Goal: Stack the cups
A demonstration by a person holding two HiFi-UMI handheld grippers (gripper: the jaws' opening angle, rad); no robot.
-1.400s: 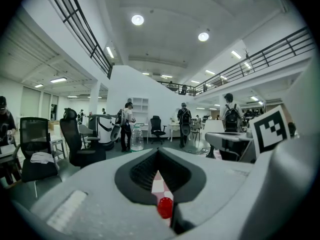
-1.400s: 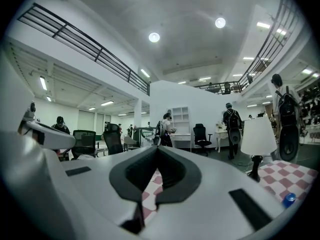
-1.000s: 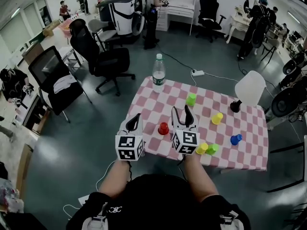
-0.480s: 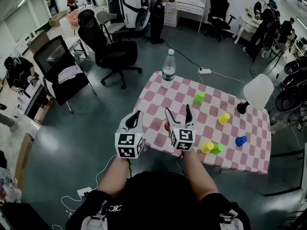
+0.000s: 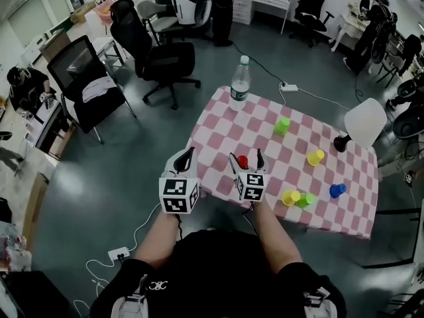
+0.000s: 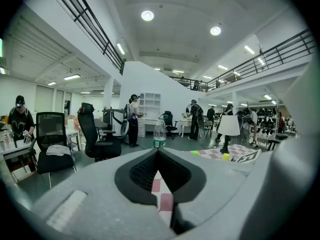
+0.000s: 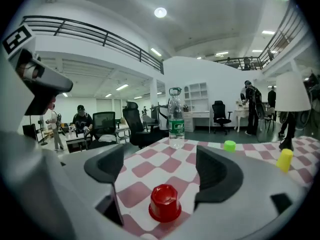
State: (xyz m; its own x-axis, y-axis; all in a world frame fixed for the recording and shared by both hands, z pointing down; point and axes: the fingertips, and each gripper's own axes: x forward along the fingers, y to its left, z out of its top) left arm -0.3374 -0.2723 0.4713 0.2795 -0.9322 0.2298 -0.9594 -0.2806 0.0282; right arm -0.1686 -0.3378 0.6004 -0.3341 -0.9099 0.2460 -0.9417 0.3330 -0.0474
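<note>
We hold the right gripper (image 5: pixel 246 156) low over the near edge of the checked table (image 5: pixel 224 124). Its jaws have just been opening and now stand wide apart. The red cup (image 7: pixel 164 202) sits upside down on the cloth between them (touching neither pad). The left gripper (image 5: pixel 189 152) hangs at the table's near left corner, jaws together, nothing in them. A green cup (image 5: pixel 283 126), yellow cup (image 5: pixel 315 157) and blue cup (image 5: pixel 337 190) stand well apart farther right.

Red cup (image 7: pixel 165 202) upside down, standing alone.
</note>
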